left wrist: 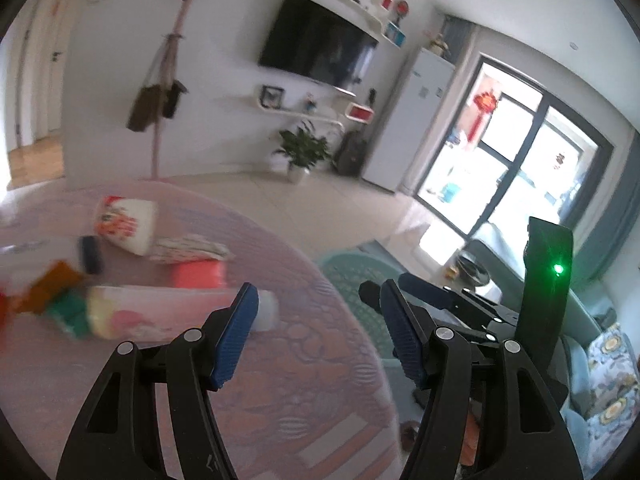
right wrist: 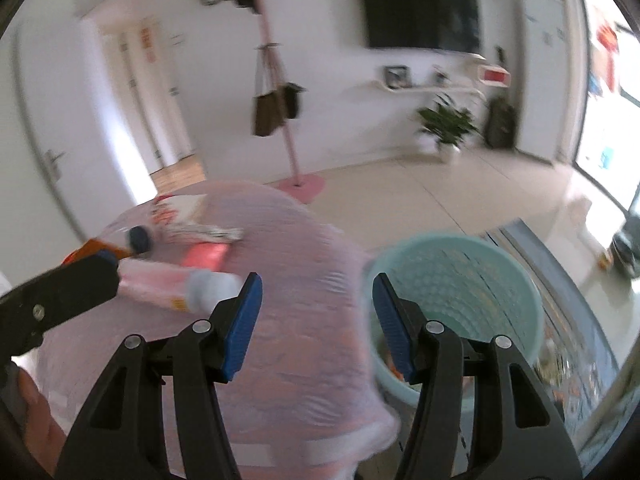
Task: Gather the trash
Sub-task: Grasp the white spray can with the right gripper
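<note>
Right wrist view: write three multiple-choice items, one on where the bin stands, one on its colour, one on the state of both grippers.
1. Where does the bin stand?
A. On the table
B. On the floor beside the table
C. Under the television

2. What colour is the bin?
A. Pale green
B. Red
C. Black

3. How are the left gripper and right gripper?
A. Both open, holding nothing
B. Both shut on a tube
C. One holds a cup

Answers: 1 B, its rim sits below the table edge, on the right; 2 A, its mesh wall is pale green; 3 A, nothing lies between either pair of blue pads.
</note>
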Available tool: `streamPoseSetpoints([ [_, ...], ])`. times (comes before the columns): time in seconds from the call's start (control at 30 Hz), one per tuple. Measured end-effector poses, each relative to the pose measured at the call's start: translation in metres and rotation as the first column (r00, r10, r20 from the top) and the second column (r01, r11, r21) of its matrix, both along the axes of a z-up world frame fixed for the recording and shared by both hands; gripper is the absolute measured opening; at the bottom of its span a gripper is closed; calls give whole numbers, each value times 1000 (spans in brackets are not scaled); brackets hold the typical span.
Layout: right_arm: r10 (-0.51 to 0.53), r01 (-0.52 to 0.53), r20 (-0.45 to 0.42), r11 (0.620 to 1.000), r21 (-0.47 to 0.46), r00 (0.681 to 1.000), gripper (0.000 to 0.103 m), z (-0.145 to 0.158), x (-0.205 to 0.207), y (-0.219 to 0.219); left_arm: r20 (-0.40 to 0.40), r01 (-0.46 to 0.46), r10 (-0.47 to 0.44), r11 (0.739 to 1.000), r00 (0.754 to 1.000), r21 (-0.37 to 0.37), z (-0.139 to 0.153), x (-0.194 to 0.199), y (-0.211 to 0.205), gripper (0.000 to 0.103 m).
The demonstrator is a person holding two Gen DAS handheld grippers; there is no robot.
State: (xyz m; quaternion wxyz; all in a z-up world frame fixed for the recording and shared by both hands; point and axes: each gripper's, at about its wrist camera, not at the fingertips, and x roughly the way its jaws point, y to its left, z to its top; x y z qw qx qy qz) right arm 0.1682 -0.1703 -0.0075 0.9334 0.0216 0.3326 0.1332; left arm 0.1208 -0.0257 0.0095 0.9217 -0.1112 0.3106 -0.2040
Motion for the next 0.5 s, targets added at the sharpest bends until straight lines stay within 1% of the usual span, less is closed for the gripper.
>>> streamPoseSetpoints([
  [0.07,51,-51,4,999,4,999,54,2,-1,16,19,-35,35,999,999,5,5,-8,17,62],
  [0.17,116,-116,-13,993,13,993,54,2,5,43,40,-97,96,995,995,21,10,-18,44,62],
  [0.27,186,-186,-22,982,22,982,53,1,12,67,43,-165,164,986,986,16,11,-25,74,62],
  [0.33,219,-219,-32,976,15,975,44,-2,16,80,36,-218,218,976,975,2,10,-27,96,62],
  [0.4,256,-257,-48,966,-10,965,42,-6,23,98,35,-263,263,965,964,0,10,-31,116,62],
  [0.5,264,-267,-78,964,-21,961,41,-12,36,112,8,-332,332,942,943,40,4,-27,141,63],
])
